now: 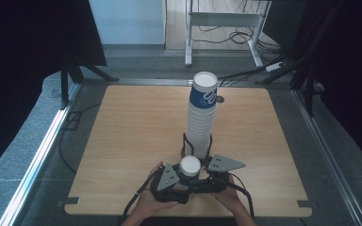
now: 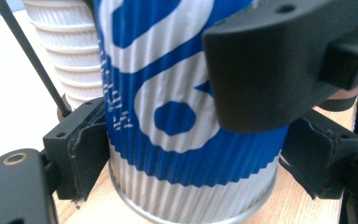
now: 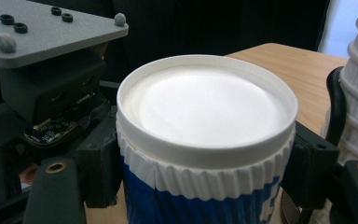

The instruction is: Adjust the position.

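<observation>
Both the left gripper [image 1: 181,175] and right gripper [image 1: 199,175] clamp a ribbed, blue-and-white lidded paper cup [image 1: 189,166] on the wooden bench [image 1: 136,127].

One lone paper cup [image 1: 190,167], one tall stack of cups [image 1: 201,120], two hand-held grippers, left [image 1: 172,179] and right [image 1: 212,176], on one tabletop [image 1: 136,136].

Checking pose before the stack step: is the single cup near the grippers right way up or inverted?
Inverted: the single cup stands mouth-down on the table, flat base on top.

Blue/white ribbed paper cup [image 1: 189,166], upside down on table, beside cup stack [image 1: 201,117].
</observation>
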The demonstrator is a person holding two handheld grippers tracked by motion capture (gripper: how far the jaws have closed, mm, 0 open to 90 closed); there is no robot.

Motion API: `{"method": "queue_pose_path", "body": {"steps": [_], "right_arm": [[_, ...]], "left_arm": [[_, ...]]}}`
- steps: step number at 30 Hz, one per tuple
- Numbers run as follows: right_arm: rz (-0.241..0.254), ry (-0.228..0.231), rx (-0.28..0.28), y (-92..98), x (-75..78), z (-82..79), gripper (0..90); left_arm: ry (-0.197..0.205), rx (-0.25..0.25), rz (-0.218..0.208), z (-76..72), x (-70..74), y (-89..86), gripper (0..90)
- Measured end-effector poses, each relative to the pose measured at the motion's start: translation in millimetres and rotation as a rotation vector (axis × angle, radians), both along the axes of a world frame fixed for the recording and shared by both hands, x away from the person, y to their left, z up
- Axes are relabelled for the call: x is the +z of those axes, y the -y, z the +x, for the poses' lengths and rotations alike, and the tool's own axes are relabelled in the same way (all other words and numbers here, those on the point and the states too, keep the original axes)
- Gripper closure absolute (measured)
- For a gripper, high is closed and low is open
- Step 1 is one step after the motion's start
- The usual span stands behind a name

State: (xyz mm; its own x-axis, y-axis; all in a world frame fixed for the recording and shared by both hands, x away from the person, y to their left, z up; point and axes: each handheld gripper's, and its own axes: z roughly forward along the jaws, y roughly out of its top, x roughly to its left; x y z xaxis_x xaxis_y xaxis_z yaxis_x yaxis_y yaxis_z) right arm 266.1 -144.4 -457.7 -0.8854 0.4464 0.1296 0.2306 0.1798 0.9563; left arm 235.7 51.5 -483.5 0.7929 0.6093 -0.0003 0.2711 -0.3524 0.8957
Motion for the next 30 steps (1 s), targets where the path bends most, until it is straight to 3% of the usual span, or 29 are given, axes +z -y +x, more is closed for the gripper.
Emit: {"method": "queue_pose_path", "body": {"steps": [11,18,21,24,25,30], "right_arm": [[-0.012,-0.013,0.003,-0.6,-0.6,1.8,24.9],[-0.002,-0.027,0.0,0.9,2.3,3.4,17.1],[0.0,-0.013,-0.017,7.3,8.6,2.0,16.6],[0.001,-0.009,-0.018,11.7,12.3,1.8,16.7],[-0.005,-0.009,-0.018,16.0,15.3,2.1,16.8],[-0.023,-0.029,-0.02,26.3,17.3,4.3,16.8]], "left_arm": [[0.008,-0.004,0.025,0.4,0.2,-0.9,20.0],[0.032,0.029,0.089,0.4,0.0,-0.3,20.1],[0.069,0.052,0.15,0.0,1.3,-1.1,20.0],[0.08,0.061,0.18,-0.1,1.8,-1.5,20.0],[0.085,0.07,0.212,0.6,1.4,-1.6,20.0],[0.122,0.101,0.302,0.2,0.4,-0.3,20.0]]}}
